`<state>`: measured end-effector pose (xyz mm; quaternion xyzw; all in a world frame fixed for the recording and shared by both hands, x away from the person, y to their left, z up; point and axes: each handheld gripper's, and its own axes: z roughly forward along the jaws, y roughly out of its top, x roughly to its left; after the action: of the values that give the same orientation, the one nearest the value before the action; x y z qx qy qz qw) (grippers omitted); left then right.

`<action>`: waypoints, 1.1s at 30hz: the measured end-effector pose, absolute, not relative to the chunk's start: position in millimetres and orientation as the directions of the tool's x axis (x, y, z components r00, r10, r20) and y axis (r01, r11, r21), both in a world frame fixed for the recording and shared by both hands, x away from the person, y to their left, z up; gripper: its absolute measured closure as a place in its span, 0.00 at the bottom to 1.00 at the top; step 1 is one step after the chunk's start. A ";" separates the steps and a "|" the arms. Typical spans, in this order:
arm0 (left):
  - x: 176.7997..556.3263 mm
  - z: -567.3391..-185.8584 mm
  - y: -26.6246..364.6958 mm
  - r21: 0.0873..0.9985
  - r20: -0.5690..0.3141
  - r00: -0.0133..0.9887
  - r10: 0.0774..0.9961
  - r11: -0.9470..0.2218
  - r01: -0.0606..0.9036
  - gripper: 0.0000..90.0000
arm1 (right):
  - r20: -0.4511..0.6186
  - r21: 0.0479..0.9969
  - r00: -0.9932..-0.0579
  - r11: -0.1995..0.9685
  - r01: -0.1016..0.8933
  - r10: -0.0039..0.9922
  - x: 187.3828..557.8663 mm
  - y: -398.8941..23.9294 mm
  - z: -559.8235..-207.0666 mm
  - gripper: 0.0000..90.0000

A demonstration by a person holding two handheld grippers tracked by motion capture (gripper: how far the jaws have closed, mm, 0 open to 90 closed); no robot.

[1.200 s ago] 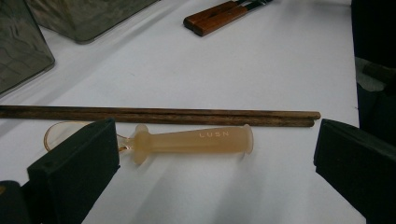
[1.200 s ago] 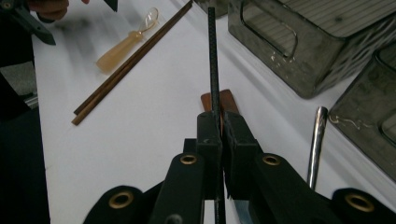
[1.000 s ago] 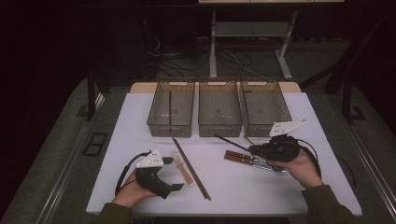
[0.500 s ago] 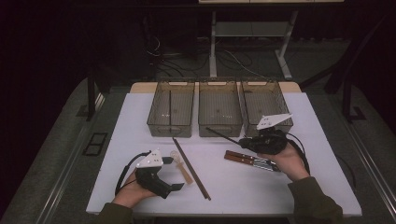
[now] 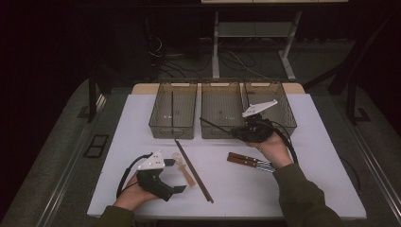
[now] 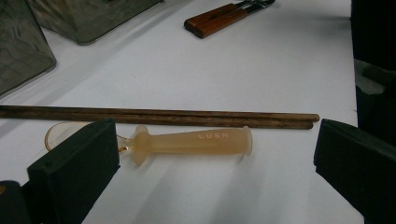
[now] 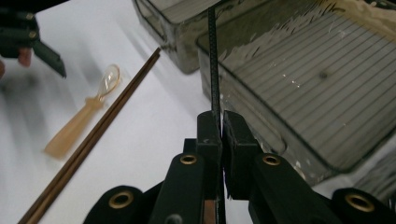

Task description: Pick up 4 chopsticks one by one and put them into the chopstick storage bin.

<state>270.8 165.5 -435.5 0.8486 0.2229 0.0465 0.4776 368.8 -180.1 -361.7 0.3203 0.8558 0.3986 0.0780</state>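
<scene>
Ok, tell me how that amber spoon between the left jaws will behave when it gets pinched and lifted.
The amber spoon looks like thin translucent plastic, so probably light and fairly stiff. Its handle seems smooth and rounded, so it may slip or twist between the open jaws of the left gripper. It lies flat beside the brown chopsticks, which a wide pinch could nudge.

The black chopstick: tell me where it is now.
High view, right of centre: the black chopstick is clamped in the right gripper, slanting over the middle bin's front wall.
</scene>
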 end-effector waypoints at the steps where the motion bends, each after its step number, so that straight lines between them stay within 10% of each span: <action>1: 270.8 -435.5 165.5 0.831 -0.134 0.896 0.423 -0.444 0.334 0.00 | 0.122 0.732 -0.779 0.475 0.489 0.615 371.0 -177.4 -360.7 0.96; 33: 270.7 -434.4 165.9 0.839 -0.137 0.900 0.414 -0.434 0.327 0.00 | 0.092 0.703 -0.721 0.468 0.536 0.687 444.6 -79.0 -337.3 0.96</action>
<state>270.7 165.9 -434.4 0.8457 0.2191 0.0445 0.4847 444.6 -79.0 -337.3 0.3593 0.8507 0.3698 0.1023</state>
